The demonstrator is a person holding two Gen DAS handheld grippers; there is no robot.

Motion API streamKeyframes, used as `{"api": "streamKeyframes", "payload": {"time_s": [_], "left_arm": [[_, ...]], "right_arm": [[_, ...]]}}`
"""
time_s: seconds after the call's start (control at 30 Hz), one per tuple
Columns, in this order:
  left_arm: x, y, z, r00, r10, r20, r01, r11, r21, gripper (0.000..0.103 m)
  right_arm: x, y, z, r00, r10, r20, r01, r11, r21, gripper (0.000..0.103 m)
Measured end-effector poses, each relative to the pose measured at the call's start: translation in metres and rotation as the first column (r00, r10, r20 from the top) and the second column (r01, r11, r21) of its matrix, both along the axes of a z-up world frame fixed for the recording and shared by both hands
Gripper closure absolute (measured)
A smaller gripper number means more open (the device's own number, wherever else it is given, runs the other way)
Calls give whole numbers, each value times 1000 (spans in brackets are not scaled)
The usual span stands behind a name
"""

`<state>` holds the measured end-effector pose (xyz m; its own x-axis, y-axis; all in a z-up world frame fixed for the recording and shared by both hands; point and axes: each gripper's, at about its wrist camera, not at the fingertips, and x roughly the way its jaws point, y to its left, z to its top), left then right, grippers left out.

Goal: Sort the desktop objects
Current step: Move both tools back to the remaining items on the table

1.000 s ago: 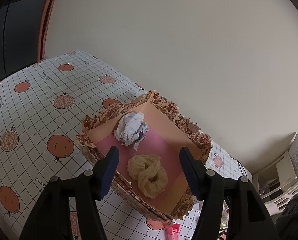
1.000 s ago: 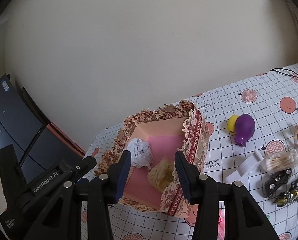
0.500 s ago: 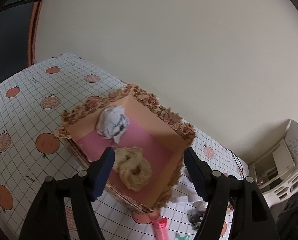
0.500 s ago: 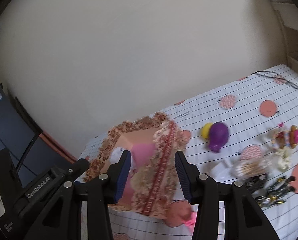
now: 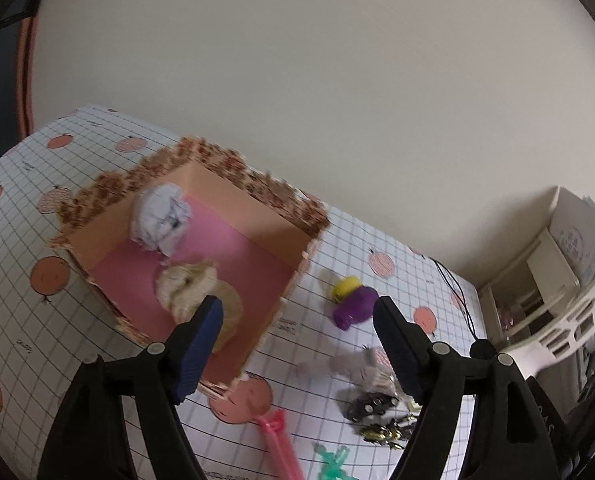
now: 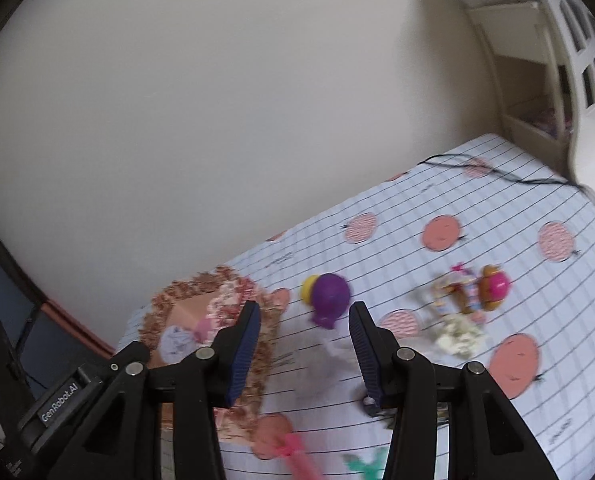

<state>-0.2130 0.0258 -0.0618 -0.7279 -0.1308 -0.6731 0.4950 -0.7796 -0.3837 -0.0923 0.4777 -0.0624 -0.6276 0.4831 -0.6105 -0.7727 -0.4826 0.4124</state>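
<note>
Left gripper (image 5: 297,320), just opening wider, is hovering empty, box (image 5: 281,236) ahead-left, purple toy (image 5: 355,306) between its tips. Right gripper (image 6: 303,320) is hanging part-open, empty; "GenRobot.AI" label (image 6: 59,402) showing left.

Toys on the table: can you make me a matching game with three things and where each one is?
Things:
1. paper ball
2. purple toy
3. pink stick

Places:
A. on the tablecloth, right of the box
B. inside the box, at its back corner
C. on the tablecloth, in front of the box's near corner

Pairs: 1-B, 2-A, 3-C
</note>
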Motion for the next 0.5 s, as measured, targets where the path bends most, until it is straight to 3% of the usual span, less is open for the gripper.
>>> {"api": "streamKeyframes", "payload": {"time_s": [0.2,0.4,0.5], "left_arm": [[-20,27,-14,996,-76,56,76,997,0,21],[-34,47,-28,985,-136,104,136,991,8,21],[-42,53,-43,973,-146,180,143,989,25,21]], "right_arm": [[18,10,-1,995,-59,82,58,998,21,45],[33,19,-13,984,-110,140,117,992,-46,43],[38,27,-31,972,-122,200,145,984,-107,43]]}}
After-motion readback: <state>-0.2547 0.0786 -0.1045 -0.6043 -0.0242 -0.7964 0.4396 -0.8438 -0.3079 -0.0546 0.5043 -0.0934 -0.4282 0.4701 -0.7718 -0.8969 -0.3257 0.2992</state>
